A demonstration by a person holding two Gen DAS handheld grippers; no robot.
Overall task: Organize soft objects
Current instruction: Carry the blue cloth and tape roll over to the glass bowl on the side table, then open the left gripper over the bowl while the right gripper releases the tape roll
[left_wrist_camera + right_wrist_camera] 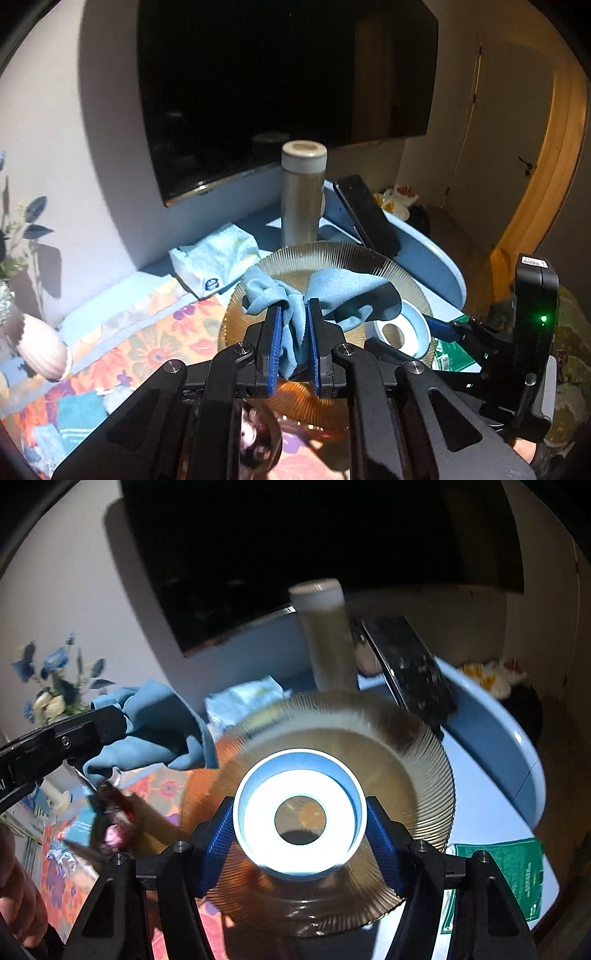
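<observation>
My left gripper (293,306) is shut on a light blue cloth (343,291), which bunches between the blue pads and spreads out above an amber ribbed glass plate (332,258). In the right wrist view that cloth (159,731) hangs from the left gripper (110,720) at the left. My right gripper (301,805) is shut on a blue-rimmed white tape roll (258,812), held over the plate (406,760). The roll (402,328) also shows in the left wrist view, just right of the cloth.
A tall beige tumbler (303,192) and a black remote (365,214) stand behind the plate. A tissue pack (214,258) lies to its left, on a floral mat (166,332) near a shell (40,347). A green packet (517,871) lies at the right. A person's hand (18,886) shows at the lower left.
</observation>
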